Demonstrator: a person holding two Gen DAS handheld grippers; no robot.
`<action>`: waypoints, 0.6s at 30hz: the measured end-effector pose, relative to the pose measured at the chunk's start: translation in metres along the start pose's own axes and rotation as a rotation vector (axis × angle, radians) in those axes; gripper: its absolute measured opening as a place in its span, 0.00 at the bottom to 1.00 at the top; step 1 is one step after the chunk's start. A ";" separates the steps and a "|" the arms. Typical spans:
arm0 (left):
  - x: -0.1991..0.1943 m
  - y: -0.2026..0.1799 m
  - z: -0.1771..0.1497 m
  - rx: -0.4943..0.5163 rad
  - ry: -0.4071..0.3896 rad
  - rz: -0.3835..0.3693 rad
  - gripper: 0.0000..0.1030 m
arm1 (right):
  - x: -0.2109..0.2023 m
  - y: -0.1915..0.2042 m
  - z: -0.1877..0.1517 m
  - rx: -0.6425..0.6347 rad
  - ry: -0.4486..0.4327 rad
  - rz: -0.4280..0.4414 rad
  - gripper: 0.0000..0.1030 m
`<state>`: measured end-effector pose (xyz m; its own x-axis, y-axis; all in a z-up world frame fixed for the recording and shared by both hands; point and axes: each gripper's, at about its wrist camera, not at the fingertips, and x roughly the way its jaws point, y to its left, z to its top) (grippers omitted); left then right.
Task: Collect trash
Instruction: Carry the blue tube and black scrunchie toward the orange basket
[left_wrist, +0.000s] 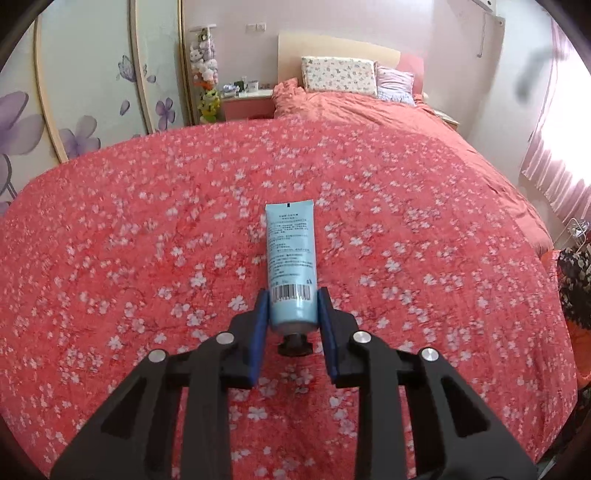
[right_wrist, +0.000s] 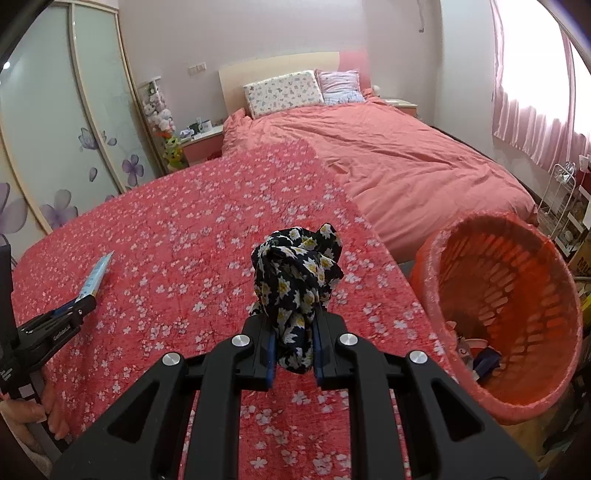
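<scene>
Left wrist view: your left tool (left_wrist: 291, 314) is closed on a light blue tube (left_wrist: 291, 258), gripping it near the dark cap (left_wrist: 294, 345). Its blue pads (left_wrist: 261, 314) press both sides just below the barcode. Tube points away from you, crimped end far, held over the red flowered bedspread (left_wrist: 147, 229).

Right wrist view: your right tool (right_wrist: 294, 343) is clamped on a bunched black cloth with white and yellow flowers (right_wrist: 295, 269); the bundle rises above the fingertips and a fold hangs down between them. Orange basket (right_wrist: 554, 295), lined with a thin orange bag, sits just right of the bed's edge, tilted open toward you, a few small items in its bottom. Your left tool with its tube shows at far left (right_wrist: 79, 304), well apart from the basket. Pink duvet (right_wrist: 406, 155) and two pillows (right_wrist: 284, 92) lie at the bed's far end.
</scene>
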<state>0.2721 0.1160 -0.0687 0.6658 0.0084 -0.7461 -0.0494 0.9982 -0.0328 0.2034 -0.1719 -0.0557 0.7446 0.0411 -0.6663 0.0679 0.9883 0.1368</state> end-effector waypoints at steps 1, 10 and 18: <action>-0.005 -0.002 0.000 0.000 -0.009 -0.004 0.26 | -0.001 -0.002 0.001 0.002 -0.004 0.002 0.14; -0.046 -0.018 0.019 0.023 -0.089 -0.046 0.25 | -0.026 -0.005 0.009 0.004 -0.062 0.018 0.14; -0.082 -0.053 0.025 0.071 -0.138 -0.085 0.26 | -0.051 -0.012 0.013 0.014 -0.128 0.025 0.14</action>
<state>0.2387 0.0634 0.0102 0.7617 -0.0729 -0.6438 0.0609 0.9973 -0.0409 0.1734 -0.1874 -0.0139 0.8247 0.0453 -0.5637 0.0571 0.9850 0.1627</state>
